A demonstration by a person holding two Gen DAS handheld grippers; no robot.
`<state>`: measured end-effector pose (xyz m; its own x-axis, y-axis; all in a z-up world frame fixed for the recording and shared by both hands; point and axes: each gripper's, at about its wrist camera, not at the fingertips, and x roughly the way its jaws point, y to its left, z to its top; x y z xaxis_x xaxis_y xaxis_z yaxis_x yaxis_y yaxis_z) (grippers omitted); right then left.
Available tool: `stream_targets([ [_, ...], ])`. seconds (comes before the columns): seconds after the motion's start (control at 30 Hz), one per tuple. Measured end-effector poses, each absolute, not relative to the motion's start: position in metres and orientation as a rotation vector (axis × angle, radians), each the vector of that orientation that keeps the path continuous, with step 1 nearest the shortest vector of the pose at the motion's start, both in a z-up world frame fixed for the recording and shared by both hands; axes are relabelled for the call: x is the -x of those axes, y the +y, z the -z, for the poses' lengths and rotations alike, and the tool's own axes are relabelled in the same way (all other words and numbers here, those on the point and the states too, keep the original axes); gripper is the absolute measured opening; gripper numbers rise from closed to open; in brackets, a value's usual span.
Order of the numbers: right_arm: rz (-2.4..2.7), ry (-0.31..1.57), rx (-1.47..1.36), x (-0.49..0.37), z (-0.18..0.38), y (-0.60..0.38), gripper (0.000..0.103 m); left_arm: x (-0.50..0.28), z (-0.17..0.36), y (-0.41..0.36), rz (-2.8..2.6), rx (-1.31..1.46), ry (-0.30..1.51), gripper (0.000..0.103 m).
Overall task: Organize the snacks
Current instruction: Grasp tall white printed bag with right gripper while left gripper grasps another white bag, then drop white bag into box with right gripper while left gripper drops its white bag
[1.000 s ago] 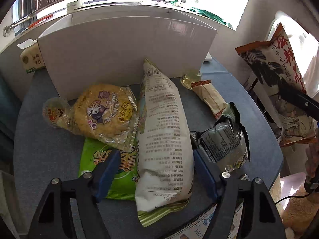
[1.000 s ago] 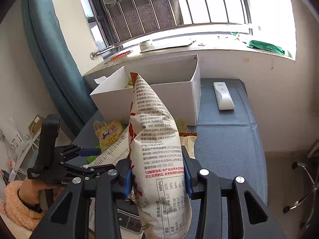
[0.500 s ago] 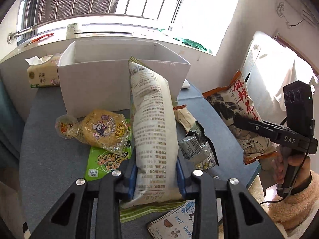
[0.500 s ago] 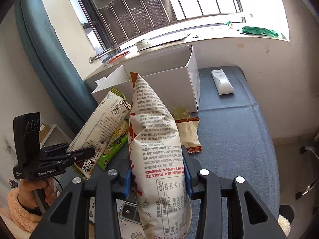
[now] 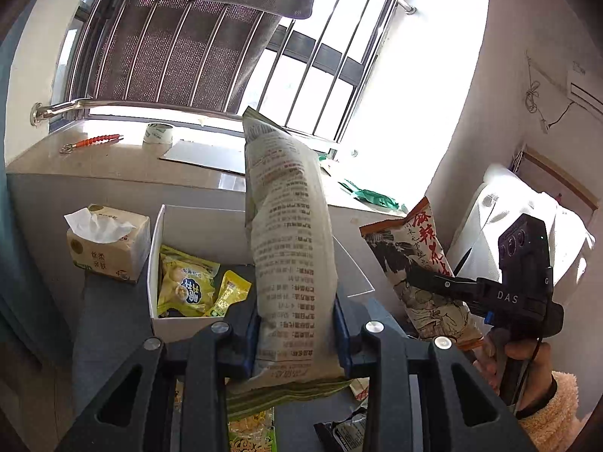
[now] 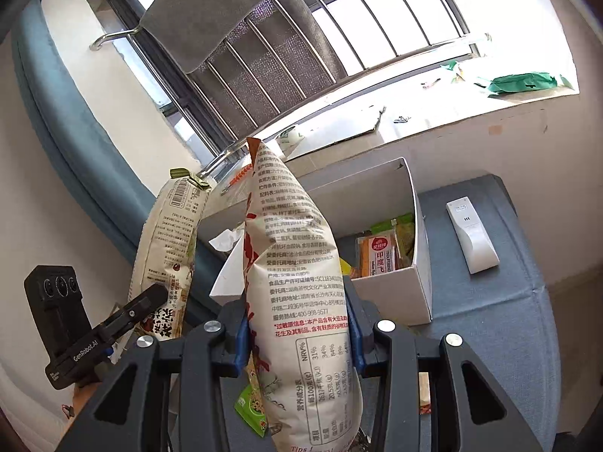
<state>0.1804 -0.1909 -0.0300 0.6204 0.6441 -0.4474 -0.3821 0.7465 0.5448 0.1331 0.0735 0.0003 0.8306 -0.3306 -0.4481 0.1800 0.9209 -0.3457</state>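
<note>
My left gripper (image 5: 297,333) is shut on a tall cream snack bag with green trim (image 5: 288,248), held upright above the table in front of the white box (image 5: 154,263). That same cream bag (image 6: 167,241) shows at the left of the right wrist view. My right gripper (image 6: 297,333) is shut on a white bag with orange edges and red print (image 6: 297,271), also lifted upright. The orange-edged bag (image 5: 418,275) and the right gripper (image 5: 433,282) appear at the right of the left wrist view. Yellow packets (image 5: 188,286) lie inside the box.
A tissue pack (image 5: 105,243) stands left of the box. A white remote (image 6: 471,235) lies on the grey-blue table (image 6: 490,320) right of the box (image 6: 418,263), which holds an orange packet (image 6: 377,256). Green and dark packets (image 5: 252,437) lie below the grippers. Windowsill (image 5: 113,158) behind carries tape.
My left gripper closed on the cream bag and lifted it upright off the table. The right gripper rose and tilted with its bag; the box's inside now shows.
</note>
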Motion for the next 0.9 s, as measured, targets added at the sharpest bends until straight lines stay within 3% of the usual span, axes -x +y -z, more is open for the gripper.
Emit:
stream_targets([
  [0.2,-0.539,0.716,-0.447,-0.268,0.008,-0.161,0.044,-0.209,-0.002,0.08,0.208,0.282,0.576,0.036],
  [0.47,-0.458,0.768,-0.359,-0.329,0.02,-0.135,0.044,-0.246,0.024,0.078,0.171,0.211,0.654,0.037],
  [0.5,-0.45,0.78,-0.367,-0.333,0.024,-0.134,0.045,-0.251,0.028,0.078,0.176,0.209,0.674,0.041],
  [0.53,-0.444,0.781,-0.382,-0.335,0.029,-0.136,0.051,-0.255,0.032,0.078,0.174,0.207,0.696,0.059],
  [0.57,-0.443,0.779,-0.394,-0.337,0.032,-0.137,0.078,-0.261,0.035,0.08,0.16,0.2,0.72,0.078],
  [0.6,-0.43,0.778,-0.405,-0.339,0.035,-0.14,0.097,-0.261,0.037,0.08,0.14,0.192,0.728,0.102],
  [0.63,-0.406,0.761,-0.422,-0.339,0.037,-0.143,0.103,-0.26,0.038,0.082,0.112,0.177,0.718,0.103],
  [0.8,-0.382,0.828,-0.352,-0.339,0.041,-0.15,0.103,-0.251,0.037,0.09,0.107,0.184,0.705,0.103],
  [0.9,-0.394,0.761,-0.301,-0.32,0.03,-0.151,0.103,-0.244,0.031,0.093,0.101,0.189,0.683,0.103],
])
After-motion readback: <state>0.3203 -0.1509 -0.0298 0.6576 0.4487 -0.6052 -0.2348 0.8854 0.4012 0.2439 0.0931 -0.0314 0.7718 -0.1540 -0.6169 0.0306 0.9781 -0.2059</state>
